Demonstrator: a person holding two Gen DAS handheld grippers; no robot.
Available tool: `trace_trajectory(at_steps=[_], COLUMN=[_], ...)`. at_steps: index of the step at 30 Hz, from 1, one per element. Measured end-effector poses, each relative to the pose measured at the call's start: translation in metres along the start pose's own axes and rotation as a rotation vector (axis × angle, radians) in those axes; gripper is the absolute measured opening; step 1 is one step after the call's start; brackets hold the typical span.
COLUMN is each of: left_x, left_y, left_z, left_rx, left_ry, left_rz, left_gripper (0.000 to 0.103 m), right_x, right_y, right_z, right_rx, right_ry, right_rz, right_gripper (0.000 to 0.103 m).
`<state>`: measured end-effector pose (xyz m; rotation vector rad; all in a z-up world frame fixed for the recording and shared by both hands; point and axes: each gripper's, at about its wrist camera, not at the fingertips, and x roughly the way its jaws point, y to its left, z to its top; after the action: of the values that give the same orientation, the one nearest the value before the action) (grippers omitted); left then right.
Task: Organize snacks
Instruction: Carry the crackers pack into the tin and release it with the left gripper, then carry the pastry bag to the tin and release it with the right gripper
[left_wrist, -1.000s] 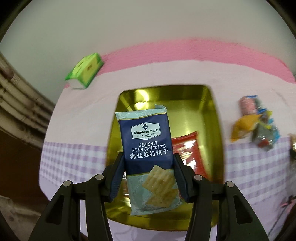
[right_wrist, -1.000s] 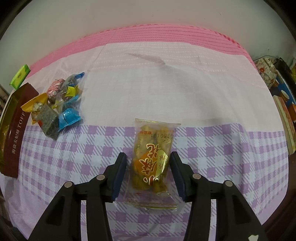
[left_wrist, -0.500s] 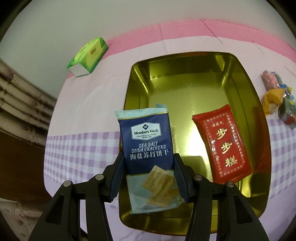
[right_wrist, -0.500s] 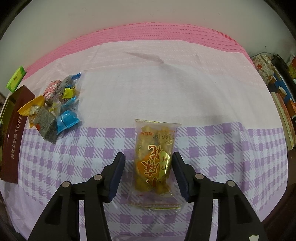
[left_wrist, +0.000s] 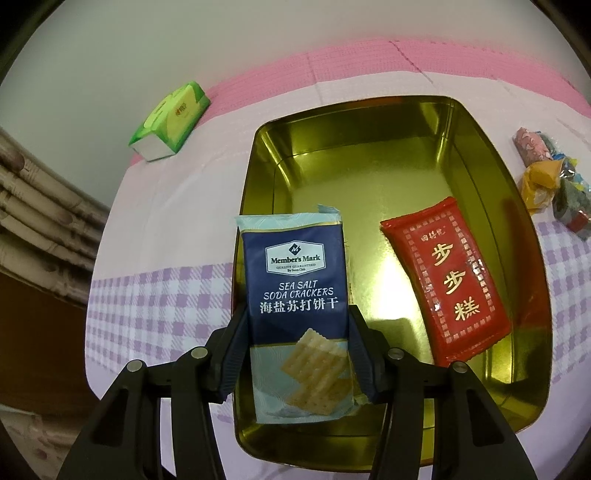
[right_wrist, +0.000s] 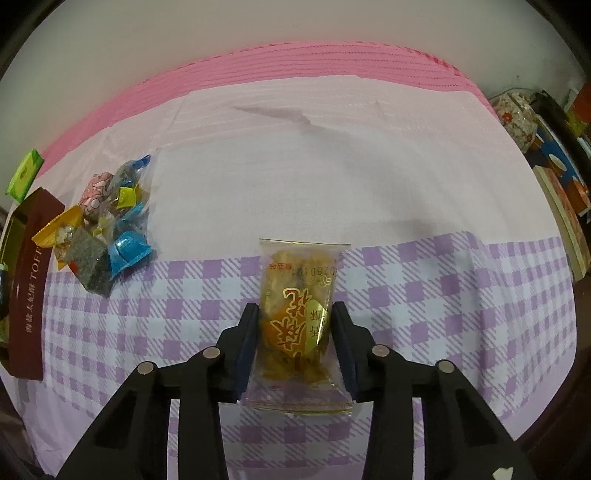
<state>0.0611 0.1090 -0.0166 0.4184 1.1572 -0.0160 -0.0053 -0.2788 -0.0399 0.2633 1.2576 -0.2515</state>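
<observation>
My left gripper (left_wrist: 297, 347) is shut on a blue soda cracker pack (left_wrist: 295, 291) and holds it over the near left part of a gold tin (left_wrist: 369, 177). A red snack pack (left_wrist: 447, 280) lies inside the tin at the right. My right gripper (right_wrist: 293, 343) is shut on a clear pack of yellow snacks (right_wrist: 297, 314) just above the checked tablecloth. A pile of small wrapped candies (right_wrist: 103, 221) lies on the cloth to the left; it also shows in the left wrist view (left_wrist: 550, 184).
A green tissue pack (left_wrist: 170, 122) lies at the far left of the table near the wall. The tin's brown outer side (right_wrist: 29, 280) shows at the left edge of the right wrist view. Boxes and a jar (right_wrist: 517, 118) stand off the table's right side.
My left gripper has moved closer over the tin with the cracker pack; the red pack is now in full view. My right gripper's jaws have closed in against the yellow snack pack.
</observation>
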Motion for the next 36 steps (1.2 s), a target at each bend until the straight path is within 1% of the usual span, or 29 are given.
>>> trace_trajectory(at_steps=[6,11,14,16,20,24,29,36], left_x=[-0.007,-0.018,-0.025,-0.028,-0.035,-0.040,-0.039,-0.032], left_y=[0.005,0.011,0.015,0.018,0.029,0.045,0.066,0.095], left_z=[0.000,-0.002,-0.003,-0.005,-0.008,-0.009,-0.012,-0.027], left_rx=[-0.051,-0.098,-0.119,-0.137,-0.186,-0.252,-0.335,-0.412], left_ry=[-0.034,-0.092,-0.126,-0.144,-0.178,-0.196,-0.194,-0.179], left_rz=[-0.040,-0.064,-0.089,-0.119,-0.181,-0.221,-0.199,-0.086], left_gripper=[0.054,0.064,0.066,0.068,0.070,0.072,0.072,0.072], right_x=[0.001,-0.009,-0.019,-0.028,-0.045,-0.062,-0.070,-0.073], right_y=[0.006,0.014,0.021,0.028,0.046,0.072,0.123,0.209], right_z=[-0.001,-0.003,-0.003,-0.002,0.000,0.006,0.012,0.009], right_rx=[0.016,0.036,0.027,0.019,-0.004,-0.033,-0.094,-0.216], right_ry=[0.006,-0.009,-0.032,-0.052,-0.089,-0.117,-0.120,-0.101], right_rz=[-0.020,-0.019,-0.023,-0.022,-0.003,0.049,0.124,0.236], right_gripper=[0.035,0.034,0.034,0.034,0.034,0.034,0.035,0.035])
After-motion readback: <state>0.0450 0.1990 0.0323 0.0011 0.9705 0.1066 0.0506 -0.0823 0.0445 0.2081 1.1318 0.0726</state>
